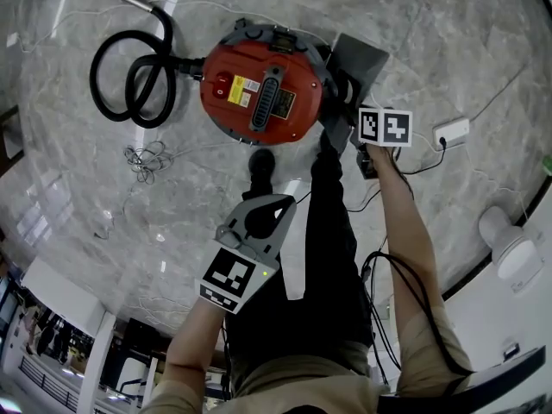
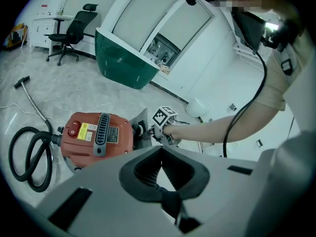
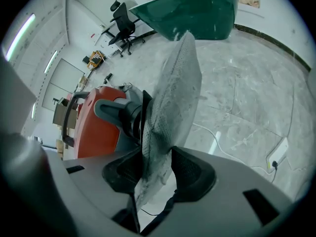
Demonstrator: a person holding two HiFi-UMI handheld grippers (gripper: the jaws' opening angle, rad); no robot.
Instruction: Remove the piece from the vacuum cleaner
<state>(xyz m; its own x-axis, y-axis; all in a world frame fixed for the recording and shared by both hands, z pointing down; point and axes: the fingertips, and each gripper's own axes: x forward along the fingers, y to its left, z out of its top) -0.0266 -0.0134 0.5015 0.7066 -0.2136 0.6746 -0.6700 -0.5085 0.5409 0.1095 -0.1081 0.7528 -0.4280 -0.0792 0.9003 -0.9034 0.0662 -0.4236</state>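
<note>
Grey marble floor [image 1: 448, 33] carries everything; no bench here. Red round drum vacuum cleaner [image 1: 263, 84] sits upright on it with handle and switch facing up, so its side fittings can be reached from above. Black ribbed hose [image 1: 129, 80] is plugged into the drum and coiled on the side away from the work, out of the way.

Task's thing is the flat grey mesh-fabric piece [image 3: 173, 98], which looks like a dust bag or filter panel. It stands on edge off the side of the drum opposite the hose, seated at a grey plastic port [image 3: 116, 110] on the body. In the head view it shows as a dark grey slab just beside the drum.

Right hand-held gripper [image 3: 158, 169]: jaws partly closed, pads pinching the piece's near edge, fabric running up between them. The grip is on the free edge, away from the port. My read is that this leaves room to pull it straight off the fitting.

Left hand-held gripper [image 2: 161, 167]: pads together, nothing in them, held over the person's legs, well apart from the drum. Likely a spare to steady the body if it drags.

White power strip [image 1: 452, 132] lies on the floor off to the right, apart from the drum.
</note>
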